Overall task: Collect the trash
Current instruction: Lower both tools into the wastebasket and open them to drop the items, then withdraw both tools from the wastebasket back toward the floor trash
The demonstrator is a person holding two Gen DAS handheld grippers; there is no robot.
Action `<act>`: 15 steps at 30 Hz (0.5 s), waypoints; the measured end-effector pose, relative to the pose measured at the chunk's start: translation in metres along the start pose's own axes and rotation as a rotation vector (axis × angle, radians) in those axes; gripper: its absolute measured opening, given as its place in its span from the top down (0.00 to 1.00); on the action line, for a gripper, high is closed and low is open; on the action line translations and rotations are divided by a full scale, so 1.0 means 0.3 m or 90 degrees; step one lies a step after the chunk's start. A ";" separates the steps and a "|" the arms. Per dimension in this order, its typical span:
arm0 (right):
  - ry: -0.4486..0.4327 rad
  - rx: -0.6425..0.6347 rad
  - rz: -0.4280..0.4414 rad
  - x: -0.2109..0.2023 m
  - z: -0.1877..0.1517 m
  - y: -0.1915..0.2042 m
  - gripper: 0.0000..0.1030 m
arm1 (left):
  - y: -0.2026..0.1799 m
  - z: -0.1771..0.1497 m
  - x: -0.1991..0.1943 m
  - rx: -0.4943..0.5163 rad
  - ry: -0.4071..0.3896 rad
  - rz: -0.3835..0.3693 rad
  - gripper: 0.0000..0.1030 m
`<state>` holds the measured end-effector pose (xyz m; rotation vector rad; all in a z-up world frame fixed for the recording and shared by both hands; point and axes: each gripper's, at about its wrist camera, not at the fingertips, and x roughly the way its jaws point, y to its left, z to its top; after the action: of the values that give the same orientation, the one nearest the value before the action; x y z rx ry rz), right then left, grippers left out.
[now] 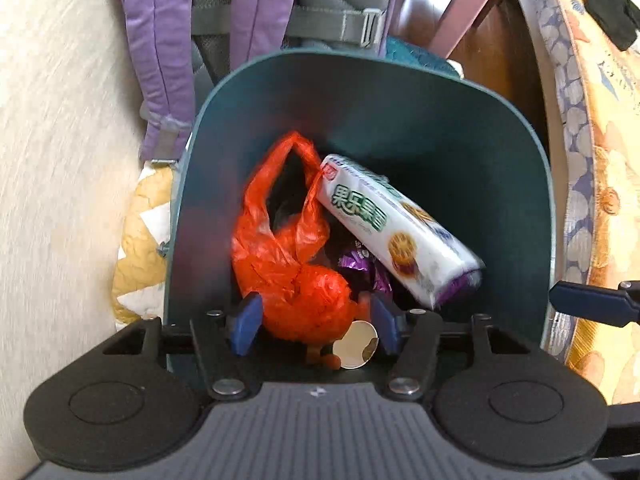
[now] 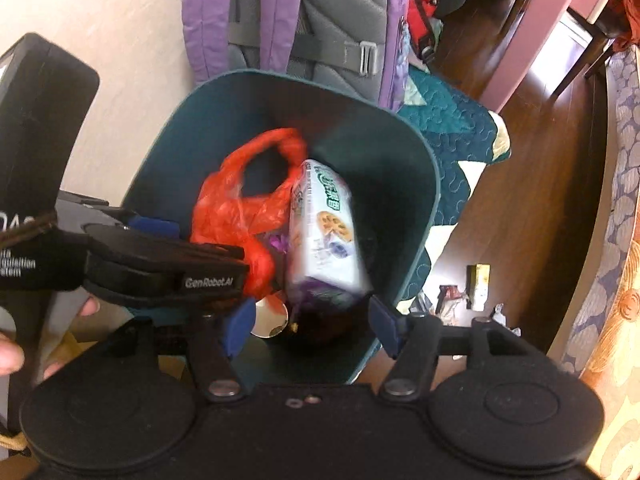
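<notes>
I look down into a dark teal bin (image 1: 400,120). In it lie a crumpled orange plastic bag (image 1: 292,280), a white biscuit pack (image 1: 400,232) with a purple end, a purple wrapper (image 1: 362,264) and a round shiny lid (image 1: 356,344). My left gripper (image 1: 315,324) hangs open over the bin's near edge, its blue pads on either side of the bag's knot and clear of it. My right gripper (image 2: 313,328) is open above the bin (image 2: 280,76), with the blurred biscuit pack (image 2: 324,232) loose below it. The orange bag (image 2: 240,208) lies to its left.
A purple and grey backpack (image 1: 160,40) leans behind the bin against a pale wall. Small wrappers (image 2: 452,300) and a yellow box (image 2: 480,280) lie on the wooden floor at the right, beside a teal quilt (image 2: 448,120). Patterned bedding (image 1: 592,160) borders the right. A hand (image 2: 12,356) shows at the left.
</notes>
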<state>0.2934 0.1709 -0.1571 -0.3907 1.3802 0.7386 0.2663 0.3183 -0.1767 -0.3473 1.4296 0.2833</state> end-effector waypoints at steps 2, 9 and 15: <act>-0.012 0.004 0.010 -0.024 -0.009 -0.006 0.39 | -0.002 -0.010 -0.028 0.009 -0.015 0.003 0.43; -0.066 0.008 0.036 -0.146 -0.073 -0.029 0.37 | -0.001 -0.052 -0.156 0.014 -0.068 -0.023 0.43; -0.127 0.012 0.042 -0.288 -0.147 -0.064 0.34 | -0.050 -0.098 -0.289 0.068 -0.132 -0.035 0.43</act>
<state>0.2723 0.1076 -0.0844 -0.2493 1.2151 0.7966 0.2349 0.2942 -0.0929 -0.2622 1.2239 0.1913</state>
